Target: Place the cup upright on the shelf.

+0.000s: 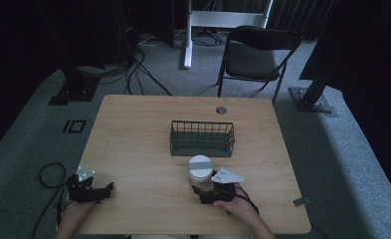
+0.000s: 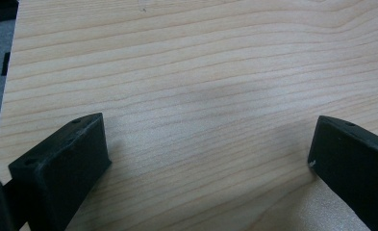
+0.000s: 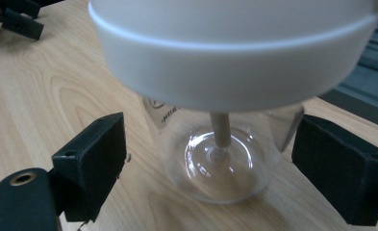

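Wooden table (image 1: 133, 149) carries a white-lidded clear jar (image 1: 201, 169) before the wire basket (image 1: 202, 138); right tool (image 3: 210, 159) spread wide around its base, untouching; left tool (image 2: 210, 149) wide apart, empty.

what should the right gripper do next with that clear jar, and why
Probably close the jaws on the jar. The right gripper already has its open jaws on either side of the clear body, below the white lid, with gaps on both sides. The jar stands upright on the table, just in front of the wire basket.
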`<state>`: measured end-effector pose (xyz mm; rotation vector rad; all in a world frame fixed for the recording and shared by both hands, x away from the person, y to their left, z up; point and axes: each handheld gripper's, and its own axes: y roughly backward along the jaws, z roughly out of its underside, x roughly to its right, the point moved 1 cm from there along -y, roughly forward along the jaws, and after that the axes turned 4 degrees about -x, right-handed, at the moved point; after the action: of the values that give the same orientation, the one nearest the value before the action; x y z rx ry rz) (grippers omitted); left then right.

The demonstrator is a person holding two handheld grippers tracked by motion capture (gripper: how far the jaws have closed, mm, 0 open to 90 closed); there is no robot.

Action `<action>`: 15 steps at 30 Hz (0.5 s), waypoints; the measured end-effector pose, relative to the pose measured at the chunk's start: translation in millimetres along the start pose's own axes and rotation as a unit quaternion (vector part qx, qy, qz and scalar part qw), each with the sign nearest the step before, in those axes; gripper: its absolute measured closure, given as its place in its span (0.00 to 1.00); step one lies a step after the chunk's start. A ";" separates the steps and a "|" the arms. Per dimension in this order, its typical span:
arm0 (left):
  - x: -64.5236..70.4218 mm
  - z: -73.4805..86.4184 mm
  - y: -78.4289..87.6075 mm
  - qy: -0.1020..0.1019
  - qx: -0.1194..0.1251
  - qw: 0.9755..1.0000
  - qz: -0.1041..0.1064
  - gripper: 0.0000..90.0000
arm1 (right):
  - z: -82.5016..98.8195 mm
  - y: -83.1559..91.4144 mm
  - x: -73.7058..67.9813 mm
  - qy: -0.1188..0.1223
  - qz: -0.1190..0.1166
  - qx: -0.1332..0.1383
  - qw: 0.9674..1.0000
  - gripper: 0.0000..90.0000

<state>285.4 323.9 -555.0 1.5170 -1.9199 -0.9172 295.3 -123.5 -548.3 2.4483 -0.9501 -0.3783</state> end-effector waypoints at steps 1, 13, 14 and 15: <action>0.0 0.0 0.0 0.000 0.000 1.000 0.000 0.01 | -1.6 -1.5 -1.0 -0.006 0.005 0.005 1.000 0.13; 0.0 0.0 0.0 0.000 0.000 1.000 0.000 0.01 | -9.4 -6.6 -4.6 -0.013 0.030 0.036 0.999 0.13; 0.0 0.0 0.0 0.000 0.000 1.000 0.000 0.01 | -9.4 -6.6 -4.6 -0.013 0.030 0.036 0.999 0.13; 0.0 0.0 0.0 0.000 0.000 1.000 0.000 0.01 | -9.0 -7.9 -4.9 -0.012 0.032 0.037 0.999 0.13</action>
<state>285.4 323.9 -554.9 1.5173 -1.9197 -0.9176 299.9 -112.1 -544.5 2.4773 -1.0690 -0.3571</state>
